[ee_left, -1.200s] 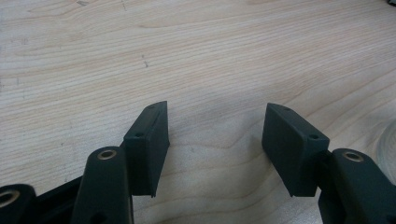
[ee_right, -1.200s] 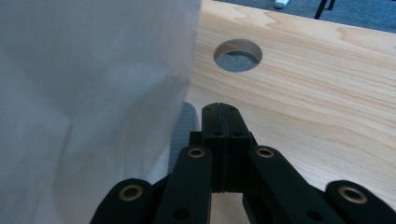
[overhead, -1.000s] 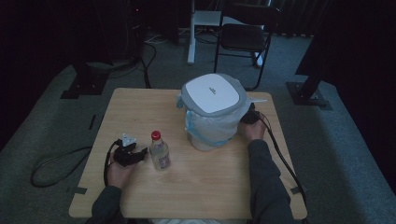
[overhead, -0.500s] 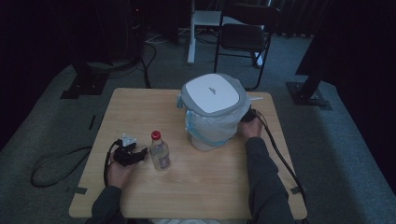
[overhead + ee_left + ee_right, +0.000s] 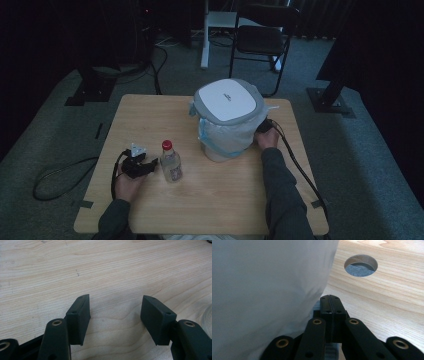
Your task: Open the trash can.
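A white bin point(image 5: 225, 135) with a grey-rimmed white lid point(image 5: 228, 100) stands at the middle right of the wooden table point(image 5: 150, 115). A white bag with blue trim lines the bin. My right gripper point(image 5: 263, 128) lies against the bin's right side. In the right gripper view its jaws are pressed shut point(image 5: 330, 298), with nothing visible between them, right beside the bag's white wall point(image 5: 267, 285). A small clear bottle point(image 5: 170, 161) with a red cap stands left of the bin. My left gripper point(image 5: 150, 164) rests just left of the bottle, open point(image 5: 115, 308) over bare wood.
A round cable hole point(image 5: 361, 265) pierces the tabletop ahead of the right gripper. Cables trail off both table sides. A black chair point(image 5: 262, 40) and stand bases sit on the grey carpet beyond the table's far edge.
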The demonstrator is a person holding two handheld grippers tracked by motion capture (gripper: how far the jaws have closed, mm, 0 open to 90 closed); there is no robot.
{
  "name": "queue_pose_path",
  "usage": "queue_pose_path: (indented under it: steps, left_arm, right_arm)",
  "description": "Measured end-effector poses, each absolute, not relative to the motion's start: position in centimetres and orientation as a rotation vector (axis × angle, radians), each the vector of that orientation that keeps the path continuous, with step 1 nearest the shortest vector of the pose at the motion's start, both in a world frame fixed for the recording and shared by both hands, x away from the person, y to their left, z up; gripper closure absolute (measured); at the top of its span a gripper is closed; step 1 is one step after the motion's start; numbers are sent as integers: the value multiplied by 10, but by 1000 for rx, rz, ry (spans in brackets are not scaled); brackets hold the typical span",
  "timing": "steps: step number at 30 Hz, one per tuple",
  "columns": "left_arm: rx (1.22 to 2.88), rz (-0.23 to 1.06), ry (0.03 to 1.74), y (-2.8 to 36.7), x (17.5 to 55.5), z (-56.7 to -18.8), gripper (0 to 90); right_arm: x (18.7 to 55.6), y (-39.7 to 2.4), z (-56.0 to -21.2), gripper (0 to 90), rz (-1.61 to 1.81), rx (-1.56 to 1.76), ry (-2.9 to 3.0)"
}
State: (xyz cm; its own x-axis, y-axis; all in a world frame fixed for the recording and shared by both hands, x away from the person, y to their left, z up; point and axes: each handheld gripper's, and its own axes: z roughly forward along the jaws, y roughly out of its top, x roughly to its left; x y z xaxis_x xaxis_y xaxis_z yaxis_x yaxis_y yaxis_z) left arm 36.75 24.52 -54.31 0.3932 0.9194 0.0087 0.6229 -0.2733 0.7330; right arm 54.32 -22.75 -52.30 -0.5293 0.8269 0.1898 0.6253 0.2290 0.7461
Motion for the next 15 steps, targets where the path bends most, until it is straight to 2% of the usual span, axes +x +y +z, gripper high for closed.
queue_pose_path:
  steps: [15]
  left_arm:
    - [2003, 584, 1316, 245, 367, -543, 414]
  right_arm:
    - [542, -225, -526, 900, 1159, 1403, 2250]
